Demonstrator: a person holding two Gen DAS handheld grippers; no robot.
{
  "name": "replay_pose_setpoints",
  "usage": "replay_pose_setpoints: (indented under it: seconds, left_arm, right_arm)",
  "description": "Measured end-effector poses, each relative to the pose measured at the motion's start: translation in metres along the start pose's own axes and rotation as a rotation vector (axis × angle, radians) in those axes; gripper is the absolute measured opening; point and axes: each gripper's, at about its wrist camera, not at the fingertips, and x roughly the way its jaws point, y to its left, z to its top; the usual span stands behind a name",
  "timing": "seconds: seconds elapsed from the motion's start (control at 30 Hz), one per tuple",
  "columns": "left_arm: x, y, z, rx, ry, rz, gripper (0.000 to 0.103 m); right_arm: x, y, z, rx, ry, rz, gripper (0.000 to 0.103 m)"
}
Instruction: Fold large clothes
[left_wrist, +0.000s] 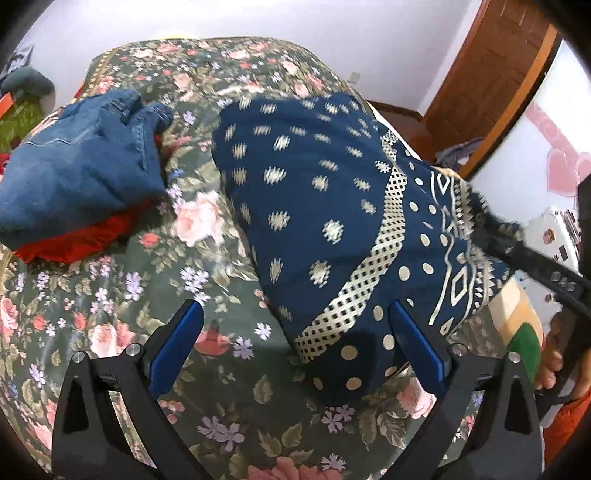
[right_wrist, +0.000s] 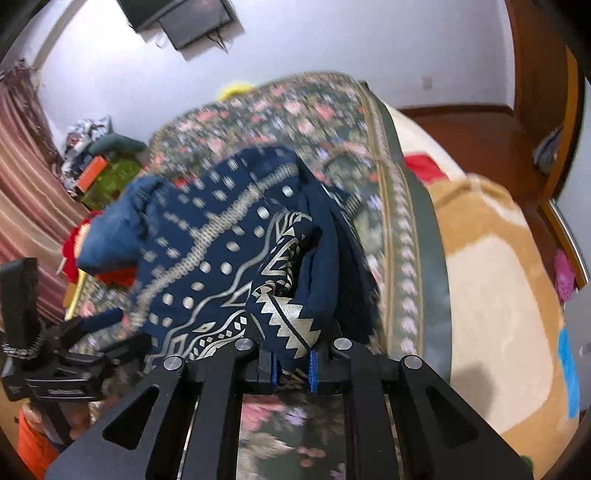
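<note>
- Bed (left_wrist: 110, 295) under a dark green floral cover, filling most of the left wrist view; pale wall behind, wooden door (left_wrist: 491, 74) at the right.
- Folded jeans (left_wrist: 77, 162) on a red garment (left_wrist: 70, 240) at the cover's left side, well apart from the work.
- Navy patterned garment (left_wrist: 325, 206) — dotted, with pale geometric borders — heaped on the cover right of centre, one end lifted toward the right.
- Bare cover between jeans and navy garment, and more at the near edge below the left claw.
- Beige and tan blanket (right_wrist: 491, 280) along the bed's right side, past the cover's striped border.
- Left claw (left_wrist: 295, 350) wide open, low over the cover; right finger overlapping the garment's near dotted corner, nothing pinched.
- Right claw (right_wrist: 291, 369) closed tight on a bunched fold of the garment's zigzag border, blue pads (right_wrist: 313, 369) pressing either side.
</note>
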Motion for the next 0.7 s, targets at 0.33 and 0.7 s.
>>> replay_pose_setpoints:
  seconds: [0.33,0.7]
  left_arm:
    - [-0.006,-0.01,-0.008,0.098,-0.036,0.073,0.102]
    - [-0.033,-0.011,0.013,0.141,-0.147,0.155,0.101]
  right_arm:
    - [0.004,-0.016,-0.012,-0.007,0.028,0.0,0.032]
    - [-0.033,-0.003,0.014,-0.059,-0.093,-0.008,0.047]
